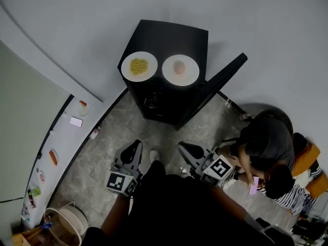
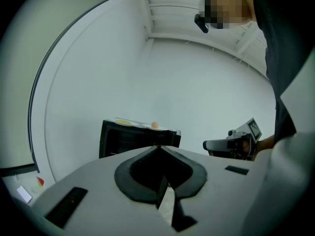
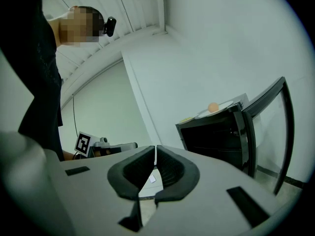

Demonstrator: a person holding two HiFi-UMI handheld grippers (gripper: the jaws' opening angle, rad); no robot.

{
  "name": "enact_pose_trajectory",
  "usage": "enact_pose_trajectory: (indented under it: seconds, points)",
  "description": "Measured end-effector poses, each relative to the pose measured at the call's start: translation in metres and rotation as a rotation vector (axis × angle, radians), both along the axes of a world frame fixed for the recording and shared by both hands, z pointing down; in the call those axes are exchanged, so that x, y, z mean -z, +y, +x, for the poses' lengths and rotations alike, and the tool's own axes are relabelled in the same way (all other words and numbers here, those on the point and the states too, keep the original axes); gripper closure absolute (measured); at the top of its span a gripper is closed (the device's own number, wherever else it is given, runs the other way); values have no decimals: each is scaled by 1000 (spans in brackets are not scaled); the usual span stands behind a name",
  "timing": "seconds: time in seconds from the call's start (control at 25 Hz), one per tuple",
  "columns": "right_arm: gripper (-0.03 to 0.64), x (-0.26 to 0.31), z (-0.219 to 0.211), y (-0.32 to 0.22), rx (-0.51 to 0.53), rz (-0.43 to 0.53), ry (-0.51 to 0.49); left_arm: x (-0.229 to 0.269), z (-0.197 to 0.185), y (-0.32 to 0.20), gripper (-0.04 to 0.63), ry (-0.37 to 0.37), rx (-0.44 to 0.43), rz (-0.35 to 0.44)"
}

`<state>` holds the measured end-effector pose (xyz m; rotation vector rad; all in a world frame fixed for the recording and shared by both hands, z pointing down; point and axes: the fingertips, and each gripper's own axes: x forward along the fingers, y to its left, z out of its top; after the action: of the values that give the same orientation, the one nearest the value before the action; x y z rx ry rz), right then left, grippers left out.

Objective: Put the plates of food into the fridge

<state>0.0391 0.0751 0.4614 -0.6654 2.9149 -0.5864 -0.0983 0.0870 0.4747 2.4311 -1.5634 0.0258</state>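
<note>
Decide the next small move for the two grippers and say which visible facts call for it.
Probably move both grippers forward toward the top of the fridge. The plate of yellow food and the plate with a pinkish item sit on the fridge, its door stands open, and the left gripper and right gripper are shut, empty and well short of it.

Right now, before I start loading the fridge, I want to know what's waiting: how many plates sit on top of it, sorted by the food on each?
Plate of yellow food: 1
Plate with a round pinkish item: 1
Total: 2 plates, both on top of the black fridge
</note>
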Motion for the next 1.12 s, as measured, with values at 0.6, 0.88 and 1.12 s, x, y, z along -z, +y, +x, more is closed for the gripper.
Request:
enact_pose_trajectory:
  seconds: [0.6,0.88,1.12]
  points:
    - [587,-4,-55,-59,-132,-58,-11,1,-43,-67,558,34,-152,3]
    - [587,-10,-56,-79,-176,-45,50,0,-57,-83,558,49,-164,-6]
    - [586,-11,-37,-105,-281,-95,15,4,-54,-95,558,49,-172,2]
